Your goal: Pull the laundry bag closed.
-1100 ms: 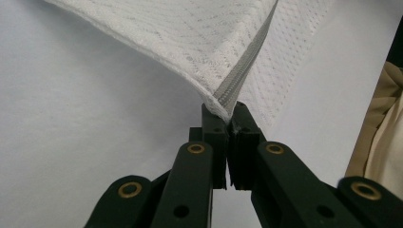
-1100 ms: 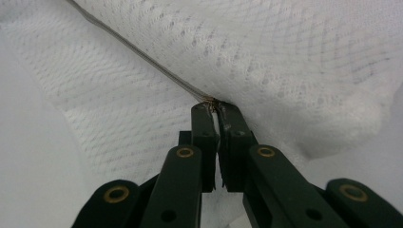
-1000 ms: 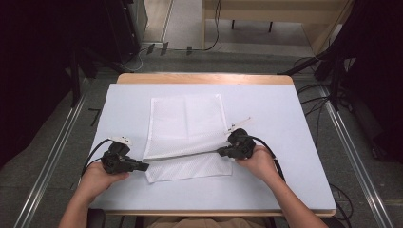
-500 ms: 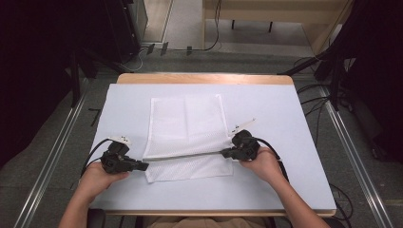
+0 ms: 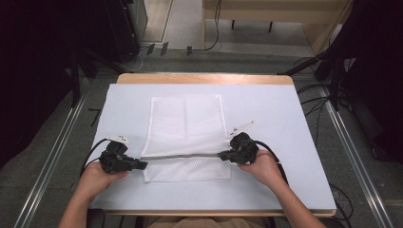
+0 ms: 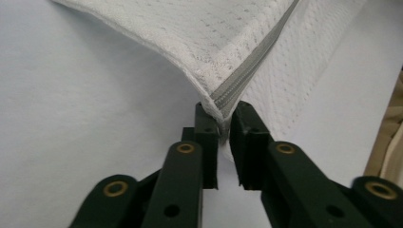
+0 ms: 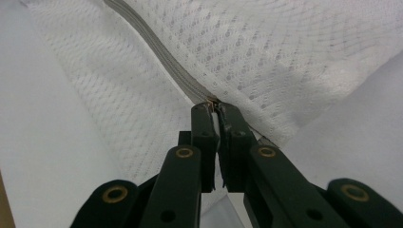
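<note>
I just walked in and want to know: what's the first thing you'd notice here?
A white mesh bag lies mid-table on the pale blue table. Its grey zipper is stretched between the left hand-held gripper and the right hand-held gripper, each pinching one end.

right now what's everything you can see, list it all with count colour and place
mesh bag: one, white, flat on the middle of the table, long side running away from the person
zipper: one, grey, across the bag near its near end, stretched between the two grippers
table cover: one, pale blue-white, over the tabletop
table: one, light wood, edge showing at the far side
cables: several, black, on the grey floor beyond the table
left hand-held gripper: one, black, shut on the zipper's left end
right hand-held gripper: one, black, shut on the zipper's right end
hands: two, at the near edge, one on each gripper
</note>
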{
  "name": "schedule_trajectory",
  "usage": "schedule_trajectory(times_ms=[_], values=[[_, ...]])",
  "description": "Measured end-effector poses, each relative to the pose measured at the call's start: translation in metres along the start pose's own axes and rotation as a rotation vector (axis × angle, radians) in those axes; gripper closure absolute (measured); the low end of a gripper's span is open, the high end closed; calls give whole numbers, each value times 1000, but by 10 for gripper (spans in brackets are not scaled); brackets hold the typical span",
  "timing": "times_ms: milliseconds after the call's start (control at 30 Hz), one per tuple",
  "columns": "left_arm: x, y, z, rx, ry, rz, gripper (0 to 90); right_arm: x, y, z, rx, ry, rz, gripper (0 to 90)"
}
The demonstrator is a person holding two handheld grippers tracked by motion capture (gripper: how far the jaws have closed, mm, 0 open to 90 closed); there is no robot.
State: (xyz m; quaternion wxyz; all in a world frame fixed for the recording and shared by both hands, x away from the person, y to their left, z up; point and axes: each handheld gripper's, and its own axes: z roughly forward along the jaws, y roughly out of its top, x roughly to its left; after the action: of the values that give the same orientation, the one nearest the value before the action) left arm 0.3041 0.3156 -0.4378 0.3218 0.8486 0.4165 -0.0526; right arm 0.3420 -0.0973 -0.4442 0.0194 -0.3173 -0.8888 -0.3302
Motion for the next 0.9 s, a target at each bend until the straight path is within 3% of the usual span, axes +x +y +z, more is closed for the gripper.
schedule_trajectory(times_ms=[133, 300, 400, 467, 567, 733, 900], values=[[1, 2, -1, -23, -34, -36, 665, 0, 1, 0, -14, 2, 7, 865], [-2, 4, 0, -35, -38, -13, 564, -2, 0, -2, -42, 4, 11, 793], [-2, 5, -1, -56, -21, -19, 496, -3, 0, -4, -55, -4, 9, 750], [-1, 4, -4, -105, -3, -22, 444, -4, 0, -8, -84, -19, 6, 664], [1, 5, -7, -125, 2, -21, 397, -6, 0, -11, -120, -41, 10, 573], [1, 5, -9, -165, 37, -14, 375, -11, -3, -17, -171, -87, -14, 466], [2, 5, -11, -184, 68, -22, 372, -17, -5, -22, -207, -112, -10, 416]])
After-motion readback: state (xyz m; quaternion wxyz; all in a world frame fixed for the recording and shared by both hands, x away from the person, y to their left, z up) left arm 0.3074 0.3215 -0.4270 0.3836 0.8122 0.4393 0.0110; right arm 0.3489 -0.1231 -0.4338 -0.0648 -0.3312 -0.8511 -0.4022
